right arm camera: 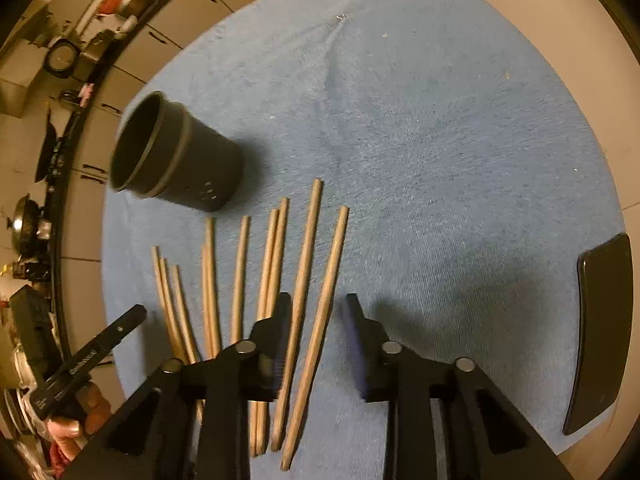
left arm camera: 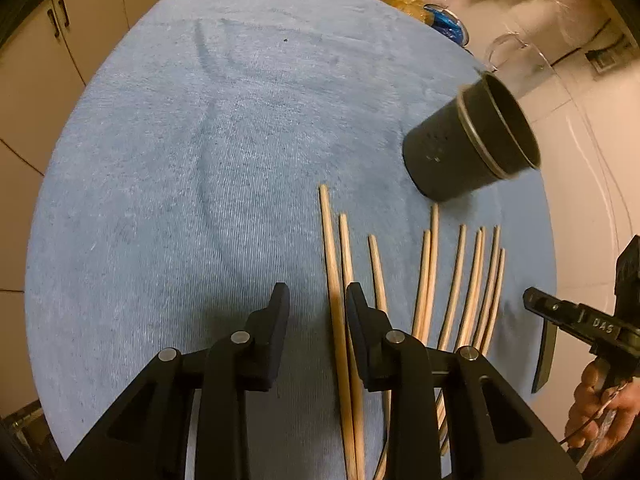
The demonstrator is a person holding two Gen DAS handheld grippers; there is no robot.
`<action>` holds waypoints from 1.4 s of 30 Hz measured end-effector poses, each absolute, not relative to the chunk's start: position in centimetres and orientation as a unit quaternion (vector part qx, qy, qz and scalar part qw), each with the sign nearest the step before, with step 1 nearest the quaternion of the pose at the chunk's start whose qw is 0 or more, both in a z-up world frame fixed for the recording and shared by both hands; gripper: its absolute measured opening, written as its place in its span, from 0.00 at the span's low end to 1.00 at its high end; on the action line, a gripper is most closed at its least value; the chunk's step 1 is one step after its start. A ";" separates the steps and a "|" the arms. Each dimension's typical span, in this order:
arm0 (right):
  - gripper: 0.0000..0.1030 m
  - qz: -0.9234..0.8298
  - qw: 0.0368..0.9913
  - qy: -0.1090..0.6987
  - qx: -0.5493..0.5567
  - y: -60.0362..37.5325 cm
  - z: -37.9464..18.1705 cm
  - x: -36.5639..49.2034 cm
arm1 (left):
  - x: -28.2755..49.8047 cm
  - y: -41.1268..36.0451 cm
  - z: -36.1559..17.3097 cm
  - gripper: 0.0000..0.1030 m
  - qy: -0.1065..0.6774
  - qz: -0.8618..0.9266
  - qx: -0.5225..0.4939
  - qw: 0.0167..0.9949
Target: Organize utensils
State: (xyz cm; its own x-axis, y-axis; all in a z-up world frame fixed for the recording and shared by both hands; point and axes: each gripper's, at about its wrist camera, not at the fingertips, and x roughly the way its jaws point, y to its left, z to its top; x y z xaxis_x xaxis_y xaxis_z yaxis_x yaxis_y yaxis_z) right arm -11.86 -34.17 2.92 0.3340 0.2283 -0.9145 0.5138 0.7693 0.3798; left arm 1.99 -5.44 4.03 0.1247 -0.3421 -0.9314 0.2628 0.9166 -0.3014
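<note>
Hovering over the blue table point(left arm camera: 180, 140), we are carrying the left gripper point(left arm camera: 316, 296) and right gripper point(right arm camera: 318, 306) with jaws narrowly apart, gripping nothing. Chopsticks point(right arm camera: 306, 256) are lying loose at lower centre; the black cup point(right arm camera: 176, 160) is standing empty, so sorting is remaining.

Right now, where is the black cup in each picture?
Left wrist view: the black cup stands at the right, beyond the chopsticks, on the blue cloth.
Right wrist view: the black cup stands at the left, again beyond the chopsticks.
Shared landmark: the row of chopsticks just in front of it.
</note>
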 end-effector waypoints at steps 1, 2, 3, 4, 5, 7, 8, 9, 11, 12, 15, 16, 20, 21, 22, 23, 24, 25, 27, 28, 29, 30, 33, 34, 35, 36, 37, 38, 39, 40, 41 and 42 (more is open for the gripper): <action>0.25 -0.100 0.745 0.574 0.324 -34.2 2.7 -11.6 | 2.3 -5.7 3.8 0.26 0.632 -0.201 -0.029 0.748; 0.24 -0.104 0.741 0.578 0.325 -34.3 2.5 -11.3 | 2.4 -5.9 3.6 0.25 0.634 -0.200 -0.025 0.746; 0.24 -0.106 0.737 0.580 0.329 -34.4 2.2 -11.1 | 2.6 -6.2 3.4 0.25 0.637 -0.201 -0.022 0.744; 0.24 -0.108 0.734 0.583 0.331 -34.5 2.0 -11.0 | 2.6 -6.4 3.2 0.25 0.638 -0.202 -0.020 0.743; 0.24 -0.112 0.730 0.587 0.331 -34.7 2.0 -10.8 | 2.7 -6.6 3.1 0.23 0.639 -0.203 -0.015 0.742; 0.24 -0.115 0.726 0.589 0.335 -35.3 1.7 -10.6 | 2.8 -7.1 2.9 0.21 0.641 -0.197 0.001 0.742; 0.24 -0.114 0.724 0.591 0.336 -35.4 1.6 -10.5 | 2.9 -7.2 2.7 0.18 0.643 -0.196 0.004 0.740; 0.24 -0.114 0.722 0.595 0.333 -35.4 1.5 -10.3 | 3.0 -7.2 2.5 0.17 0.647 -0.193 0.006 0.737; 0.24 -0.114 0.720 0.597 0.335 -35.5 1.4 -10.1 | 3.0 -7.5 2.3 0.17 0.648 -0.190 0.008 0.738; 0.24 -0.113 0.719 0.599 0.335 -35.5 1.4 -10.1 | 3.2 -7.6 2.3 0.17 0.647 -0.192 0.008 0.738; 0.24 -0.117 0.716 0.604 0.330 -35.5 1.2 -9.9 | 3.3 -8.1 2.3 0.17 0.645 -0.190 0.019 0.740; 0.24 -0.120 0.715 0.607 0.327 -35.5 1.2 -9.8 | 3.4 -8.3 2.3 0.17 0.643 -0.189 0.025 0.742; 0.23 -0.129 0.710 0.615 0.318 -35.2 0.8 -9.0 | 3.3 -9.4 2.3 0.17 0.642 -0.185 0.058 0.742; 0.23 -0.128 0.710 0.617 0.316 -35.1 0.5 -9.1 | 3.1 -9.8 2.4 0.17 0.640 -0.183 0.070 0.743; 0.23 -0.126 0.709 0.618 0.314 -35.0 0.5 -9.0 | 2.9 -10.0 2.5 0.17 0.637 -0.182 0.079 0.745; 0.23 -0.127 0.709 0.620 0.310 -34.8 0.4 -8.8 | 2.8 -10.2 2.6 0.17 0.634 -0.183 0.086 0.747; 0.22 -0.128 0.708 0.624 0.304 -34.6 0.3 -8.6 | 2.6 -10.2 2.6 0.15 0.630 -0.184 0.092 0.749; 0.21 -0.132 0.712 0.626 0.289 -34.3 0.3 -8.3 | 2.5 -10.2 2.7 0.13 0.628 -0.182 0.095 0.751; 0.18 -0.133 0.719 0.628 0.266 -33.5 0.4 -7.6 | 2.4 -9.8 2.8 0.08 0.626 -0.180 0.089 0.753; 0.11 -0.133 0.722 0.629 0.255 -33.2 0.4 -7.4 | 2.4 -9.6 2.8 0.08 0.627 -0.183 0.084 0.753; 0.10 -0.135 0.726 0.630 0.241 -32.8 0.5 -7.2 | 2.5 -9.3 2.9 0.07 0.628 -0.184 0.079 0.752; 0.09 -0.134 0.730 0.627 0.234 -32.6 0.5 -7.2 | 2.5 -9.0 3.0 0.06 0.630 -0.185 0.070 0.751; 0.06 -0.131 0.736 0.620 0.239 -32.6 0.5 -7.3 | 2.4 -7.8 3.2 0.06 0.631 -0.200 0.039 0.749; 0.06 -0.129 0.738 0.614 0.249 -32.7 0.6 -7.5 | 2.5 -7.3 3.3 0.06 0.628 -0.204 0.029 0.750; 0.06 -0.124 0.742 0.605 0.263 -33.0 0.7 -7.9 | 2.5 -6.9 3.5 0.06 0.623 -0.209 0.022 0.754; 0.06 -0.121 0.745 0.600 0.267 -33.2 0.9 -8.2 | 2.3 -6.4 4.0 0.06 0.615 -0.215 0.012 0.759; 0.06 -0.120 0.747 0.595 0.271 -33.4 1.2 -8.5 | 2.1 -6.0 4.4 0.06 0.610 -0.218 0.006 0.762; 0.06 -0.116 0.751 0.584 0.284 -33.6 1.5 -8.8 | 1.9 -5.6 5.0 0.06 0.602 -0.221 -0.001 0.767; 0.06 -0.109 0.755 0.574 0.297 -33.7 1.9 -9.2 | 1.5 -5.1 5.9 0.06 0.589 -0.226 -0.009 0.776; 0.06 -0.104 0.760 0.565 0.303 -33.6 2.3 -9.5 | 1.2 -4.9 6.4 0.06 0.581 -0.229 -0.013 0.781; 0.06 -0.098 0.767 0.557 0.304 -33.7 2.8 -9.9 | 0.8 -4.6 7.1 0.06 0.572 -0.232 -0.016 0.787; 0.06 -0.092 0.776 0.546 0.302 -33.6 3.4 -10.2 | 0.4 -4.3 7.9 0.06 0.561 -0.235 -0.019 0.793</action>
State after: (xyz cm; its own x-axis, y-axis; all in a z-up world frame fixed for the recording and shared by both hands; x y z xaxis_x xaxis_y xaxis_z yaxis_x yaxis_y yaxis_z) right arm -10.24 -33.57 3.44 0.3858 0.1875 -0.9033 0.4725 0.8008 0.3681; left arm 0.41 -4.27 7.91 0.2599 -0.3946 -0.8813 0.3524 0.8885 -0.2939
